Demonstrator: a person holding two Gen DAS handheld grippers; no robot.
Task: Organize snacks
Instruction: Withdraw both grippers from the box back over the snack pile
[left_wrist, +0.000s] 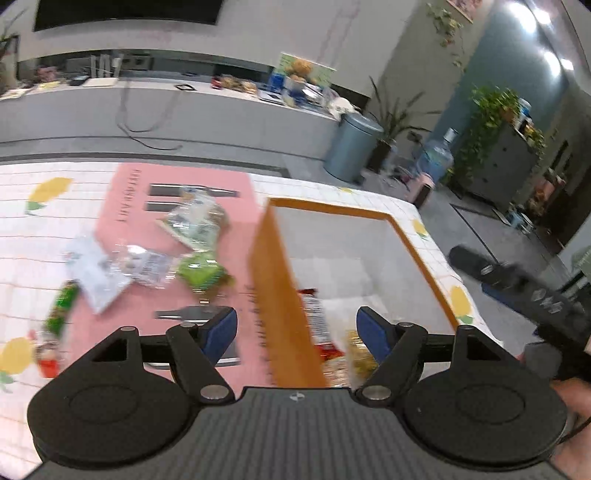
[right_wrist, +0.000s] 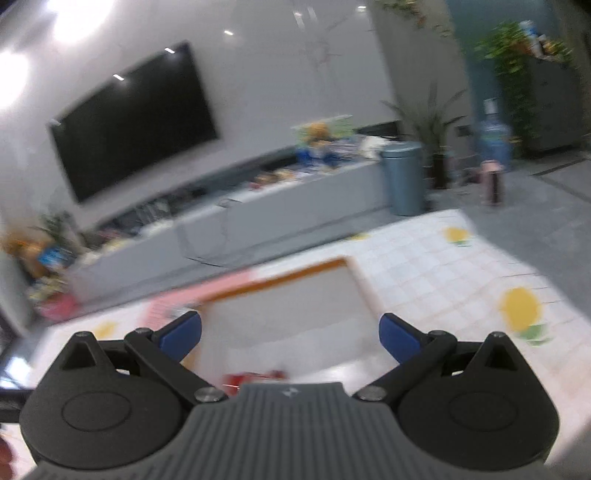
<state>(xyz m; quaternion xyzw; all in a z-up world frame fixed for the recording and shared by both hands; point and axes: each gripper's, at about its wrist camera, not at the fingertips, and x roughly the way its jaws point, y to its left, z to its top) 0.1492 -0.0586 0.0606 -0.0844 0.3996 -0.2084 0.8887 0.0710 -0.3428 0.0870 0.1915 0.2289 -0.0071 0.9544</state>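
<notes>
No lettering can be read with confidence in either view. The pink mat (left_wrist: 177, 206) carries a line of dark print along its far left edge and another beside the orange box (left_wrist: 273, 280), both too blurred to make out. A clear snack packet (left_wrist: 147, 264) shows a barcode-like label, its figures illegible. The red-and-white wrapper (left_wrist: 317, 317) inside the box bears print that is unreadable too.

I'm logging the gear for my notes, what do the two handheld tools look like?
Both match: left tool and right tool have a ribbed grey body, black linkage arms with silver pivot pins, round black discs, and blue fingertip pads. A small logo sits on each body.
</notes>
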